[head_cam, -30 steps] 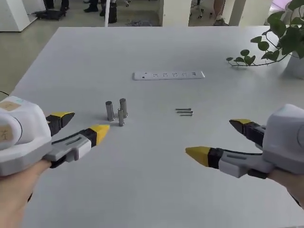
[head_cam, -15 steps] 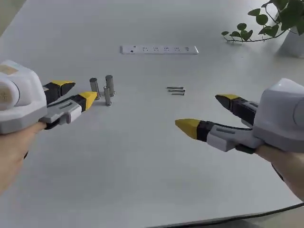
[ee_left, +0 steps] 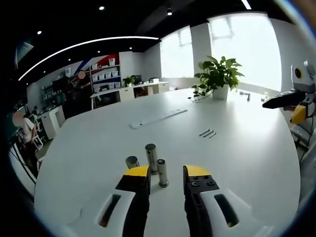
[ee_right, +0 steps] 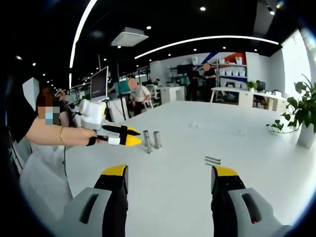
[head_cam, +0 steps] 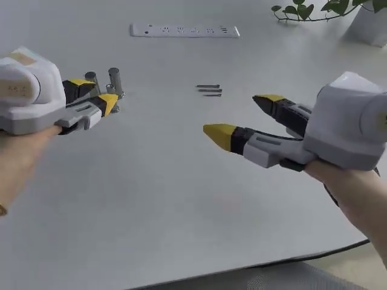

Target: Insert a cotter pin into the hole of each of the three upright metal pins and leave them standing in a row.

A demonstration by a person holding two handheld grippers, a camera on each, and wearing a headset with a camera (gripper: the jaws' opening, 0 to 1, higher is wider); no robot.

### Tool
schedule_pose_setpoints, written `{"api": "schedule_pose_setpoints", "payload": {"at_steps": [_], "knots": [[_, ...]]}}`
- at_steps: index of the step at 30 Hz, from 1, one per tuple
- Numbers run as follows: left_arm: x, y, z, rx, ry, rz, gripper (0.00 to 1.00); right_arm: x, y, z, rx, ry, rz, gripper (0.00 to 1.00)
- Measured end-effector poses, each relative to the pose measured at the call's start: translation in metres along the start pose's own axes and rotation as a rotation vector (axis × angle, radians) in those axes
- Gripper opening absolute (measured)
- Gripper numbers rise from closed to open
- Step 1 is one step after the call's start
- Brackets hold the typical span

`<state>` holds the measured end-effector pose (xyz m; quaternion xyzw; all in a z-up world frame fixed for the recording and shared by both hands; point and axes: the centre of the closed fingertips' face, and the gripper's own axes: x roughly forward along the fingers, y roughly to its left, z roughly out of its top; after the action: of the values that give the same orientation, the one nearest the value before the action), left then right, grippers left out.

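Note:
Three upright metal pins [head_cam: 115, 81] stand bunched on the white table at the left. In the left gripper view they are a tall pin [ee_left: 151, 157], a slimmer pin [ee_left: 162, 173] and a short pin [ee_left: 132, 162]. My left gripper [head_cam: 97, 90] is open, and its yellow tips reach the bunch. The slimmer pin stands right at the gap between the jaws [ee_left: 167, 171]. Three cotter pins [head_cam: 208, 90] lie side by side mid-table. My right gripper [head_cam: 240, 115] hovers wide open and empty, nearer to me than the cotter pins [ee_right: 213, 160].
A white power strip [head_cam: 184, 30] lies beyond the pins. A potted plant [head_cam: 326, 7] stands at the far right corner. The table's near edge [head_cam: 242, 267] runs below the right gripper. Bare tabletop lies between the two grippers. People sit at desks in the background.
The head camera has tilted down and forward. My left gripper has moved forward up to the upright pins and its jaws stand closer together. The right gripper keeps its wide-open pose.

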<state>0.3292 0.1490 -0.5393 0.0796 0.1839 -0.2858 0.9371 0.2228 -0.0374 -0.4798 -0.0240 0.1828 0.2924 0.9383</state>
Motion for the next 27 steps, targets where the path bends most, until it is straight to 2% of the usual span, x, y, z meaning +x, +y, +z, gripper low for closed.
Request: {"api": "schedule_pose_setpoints", "payload": {"at_steps": [5, 9, 18, 23, 27], "knots": [[0.017, 0.003, -0.012, -0.01, 0.024, -0.015, 0.22, 0.006, -0.004, -0.001, 0.007, -0.005, -0.01, 0.64], [0.025, 0.005, -0.018, -0.01, 0.033, -0.017, 0.19, 0.012, -0.012, -0.004, 0.006, 0.009, -0.019, 0.63], [0.033, 0.006, -0.027, 0.004, 0.047, -0.051, 0.15, 0.016, -0.018, -0.009, -0.003, 0.027, -0.04, 0.6], [0.037, 0.009, -0.025, 0.007, 0.031, -0.065, 0.12, 0.017, -0.018, -0.012, 0.003, 0.037, -0.045, 0.59], [0.039, 0.007, -0.024, 0.025, 0.025, -0.09, 0.08, 0.019, -0.02, -0.014, 0.011, 0.044, -0.049, 0.58]]}}
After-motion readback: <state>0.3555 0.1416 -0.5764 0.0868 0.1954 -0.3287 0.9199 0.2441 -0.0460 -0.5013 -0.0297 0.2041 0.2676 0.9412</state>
